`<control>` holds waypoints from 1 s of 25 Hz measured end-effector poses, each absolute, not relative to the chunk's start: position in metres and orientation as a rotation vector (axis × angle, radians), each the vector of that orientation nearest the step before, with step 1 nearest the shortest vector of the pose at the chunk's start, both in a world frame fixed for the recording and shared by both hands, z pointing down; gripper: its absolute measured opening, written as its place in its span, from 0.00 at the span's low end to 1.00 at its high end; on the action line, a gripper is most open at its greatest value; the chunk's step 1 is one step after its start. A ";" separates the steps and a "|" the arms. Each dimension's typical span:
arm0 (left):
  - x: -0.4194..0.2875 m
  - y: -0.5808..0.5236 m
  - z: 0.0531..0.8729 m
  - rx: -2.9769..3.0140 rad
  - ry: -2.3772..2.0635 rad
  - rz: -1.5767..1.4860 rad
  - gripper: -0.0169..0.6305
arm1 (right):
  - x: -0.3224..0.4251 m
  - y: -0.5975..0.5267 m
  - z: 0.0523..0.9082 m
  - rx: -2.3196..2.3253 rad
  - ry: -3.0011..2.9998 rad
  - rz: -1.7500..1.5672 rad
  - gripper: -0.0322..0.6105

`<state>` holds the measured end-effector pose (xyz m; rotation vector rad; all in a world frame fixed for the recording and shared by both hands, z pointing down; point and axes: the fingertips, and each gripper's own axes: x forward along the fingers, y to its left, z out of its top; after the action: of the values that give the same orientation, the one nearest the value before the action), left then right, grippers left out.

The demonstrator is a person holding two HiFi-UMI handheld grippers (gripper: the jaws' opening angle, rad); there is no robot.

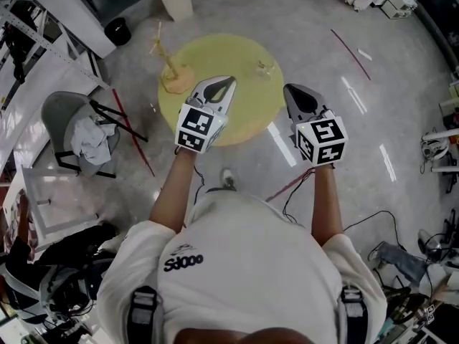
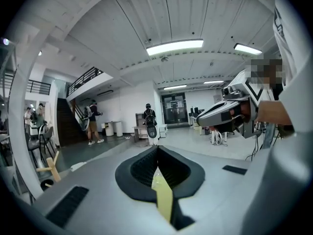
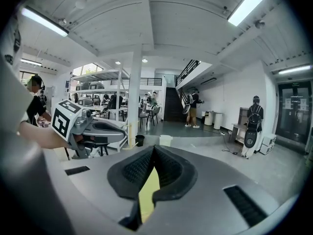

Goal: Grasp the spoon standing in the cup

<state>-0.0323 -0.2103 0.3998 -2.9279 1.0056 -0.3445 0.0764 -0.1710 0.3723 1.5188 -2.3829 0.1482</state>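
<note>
Over on the left, on the floor, stands one grey chair (image 1: 66,112) with a pale cloth (image 1: 92,139) heaped on its seat. Behind it is one small black bin (image 1: 117,31), and further along one white bin (image 1: 176,0).

Next comes the single round yellow counter (image 1: 240,52). One wooden stand (image 1: 172,72) sits near its left rim.

The person holds two grippers side by side and apart from each other. The left gripper (image 1: 230,82) hangs above the middle of the counter. Its fingers (image 2: 146,166) are clenched tip to tip with nothing between them, and only a strip of yellow shows through the gap lower down.

One cup (image 1: 266,68) stands on the counter's far right part, beyond both grippers and roughly between their tips, well apart from the wooden stand. It looks small, clear and glassy. From this height the spoon cannot be told apart from the cup.

The right gripper (image 1: 289,88) hovers at the counter's right rim. Its fingers (image 3: 166,166) are also clenched on nothing. Neither gripper touches the cup.
</note>
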 end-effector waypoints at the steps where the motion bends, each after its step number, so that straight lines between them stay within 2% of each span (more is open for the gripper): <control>1: -0.034 -0.217 0.403 -2.936 0.999 -0.348 0.07 | 0.075 -0.178 0.377 1.514 -2.368 0.162 0.08; 9: -0.046 -0.258 0.425 -2.985 0.970 -0.380 0.07 | 0.065 -0.221 0.407 1.499 -2.297 0.254 0.08; 16: -0.052 -0.276 0.449 -3.002 1.047 -0.404 0.07 | 0.069 -0.250 0.440 1.441 -2.244 0.189 0.08; 25: -0.027 -0.302 0.477 -3.012 1.265 -0.462 0.07 | 0.095 -0.294 0.478 1.251 -2.365 0.325 0.08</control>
<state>-0.0273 -0.3022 0.4775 -3.0120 1.2649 -0.4620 0.0947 -0.2944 0.4782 1.2507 -2.3647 0.3250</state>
